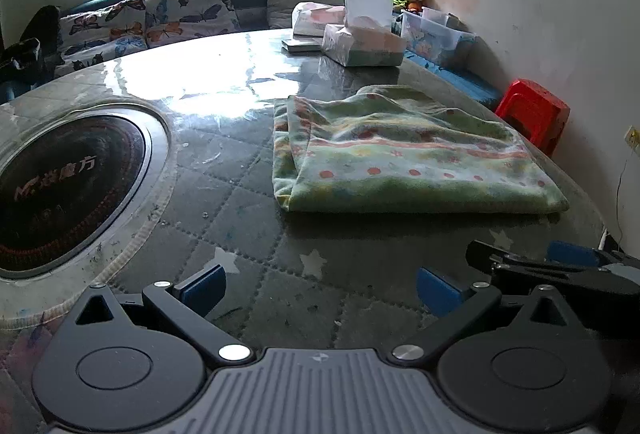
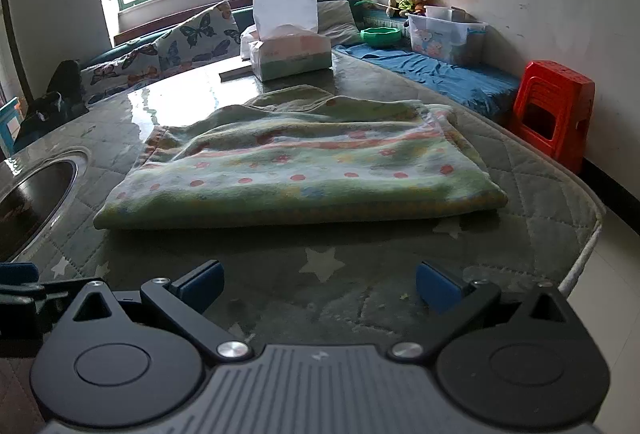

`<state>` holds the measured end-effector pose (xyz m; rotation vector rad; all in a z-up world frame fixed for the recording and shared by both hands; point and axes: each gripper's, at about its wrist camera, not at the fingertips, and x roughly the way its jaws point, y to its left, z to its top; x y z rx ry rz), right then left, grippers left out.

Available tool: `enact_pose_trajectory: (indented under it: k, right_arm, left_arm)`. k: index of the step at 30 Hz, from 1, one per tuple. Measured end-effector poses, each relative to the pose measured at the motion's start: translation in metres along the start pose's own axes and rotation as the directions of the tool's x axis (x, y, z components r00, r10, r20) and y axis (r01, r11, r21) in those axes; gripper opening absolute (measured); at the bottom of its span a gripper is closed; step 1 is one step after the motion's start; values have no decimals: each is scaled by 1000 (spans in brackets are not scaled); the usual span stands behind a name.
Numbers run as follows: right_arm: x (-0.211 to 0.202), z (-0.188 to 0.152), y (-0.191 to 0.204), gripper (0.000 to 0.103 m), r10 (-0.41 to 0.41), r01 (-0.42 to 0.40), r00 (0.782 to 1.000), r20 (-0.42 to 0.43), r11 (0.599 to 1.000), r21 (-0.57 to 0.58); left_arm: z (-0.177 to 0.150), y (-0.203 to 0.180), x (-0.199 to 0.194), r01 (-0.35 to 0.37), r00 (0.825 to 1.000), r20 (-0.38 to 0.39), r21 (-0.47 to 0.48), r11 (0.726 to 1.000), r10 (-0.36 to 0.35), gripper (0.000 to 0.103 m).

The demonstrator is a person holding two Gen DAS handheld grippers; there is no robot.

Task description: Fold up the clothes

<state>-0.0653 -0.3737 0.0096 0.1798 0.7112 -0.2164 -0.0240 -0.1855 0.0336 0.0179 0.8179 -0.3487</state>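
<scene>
Both our grippers, left gripper (image 1: pixel 320 292) and right gripper (image 2: pixel 319 288), gape empty; folded cloth (image 2: pixel 296 170) awaits another fold, needing an edge pinch.

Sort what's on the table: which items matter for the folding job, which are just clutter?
Job:
- green patterned cloth, lying folded on the table
- left gripper, fingers apart, empty
- right gripper, fingers apart, empty

Lying about:
- tissue box
- inset round burner
- red stool
- clear storage bin
</scene>
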Motion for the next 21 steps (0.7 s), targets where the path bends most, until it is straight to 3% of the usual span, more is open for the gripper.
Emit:
enact_pose_trajectory:
  k: [21]
  right_arm:
    - [-1,0,1,103,4,-4,1000,-2,1000,-1]
  left_arm:
    - [-3,-7,-1,11,1000,-6,13,1000,-11,103]
